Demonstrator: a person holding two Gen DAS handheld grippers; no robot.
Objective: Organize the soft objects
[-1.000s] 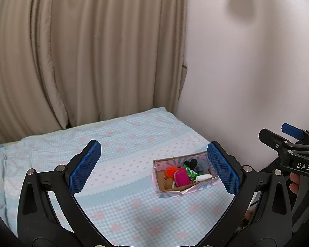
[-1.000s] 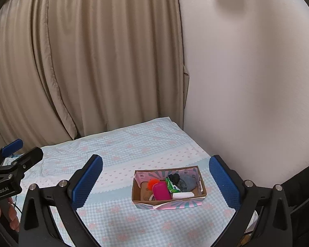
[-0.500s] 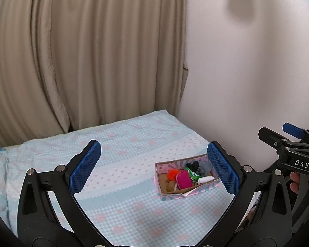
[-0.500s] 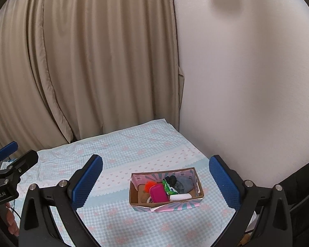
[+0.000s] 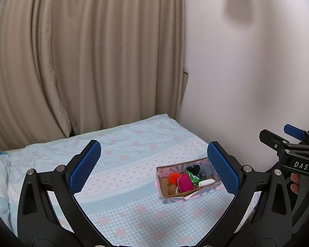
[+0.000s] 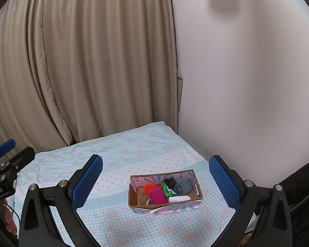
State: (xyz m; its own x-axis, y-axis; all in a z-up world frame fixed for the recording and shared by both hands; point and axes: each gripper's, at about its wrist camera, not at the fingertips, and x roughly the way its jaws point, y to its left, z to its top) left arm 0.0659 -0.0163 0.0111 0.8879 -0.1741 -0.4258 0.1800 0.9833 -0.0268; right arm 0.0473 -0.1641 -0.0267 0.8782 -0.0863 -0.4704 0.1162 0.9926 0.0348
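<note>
A small cardboard box (image 5: pixel 164 192) (image 6: pixel 134 201) with pink and teal patterned sides sits on the bed. Packed inside are soft items: a magenta pouch (image 5: pixel 184 182) (image 6: pixel 157 195), an orange fluffy ball (image 5: pixel 173 177) (image 6: pixel 148 187), a green packet (image 6: pixel 167 190), dark and grey cloth (image 6: pixel 180 185), and a white roll (image 6: pixel 178 199). My left gripper (image 5: pixel 154 168) hangs open well above and short of the box, nothing between its blue pads. My right gripper (image 6: pixel 155 182) is likewise open and held high, the box showing between its fingers.
The bed sheet (image 5: pixel 121 164) is pale blue check with pink flowers. Beige curtains (image 5: pixel 82 61) hang behind the bed and a white wall (image 5: pixel 247 72) borders its right side. A hand (image 5: pixel 298 182) holds the other gripper's handle at the right edge; dark clothing (image 6: pixel 302 185) shows at right.
Both grippers have lifted and drawn back a little, so the box sits lower in each view. Jaws have stayed open; nothing in the box has moved.
</note>
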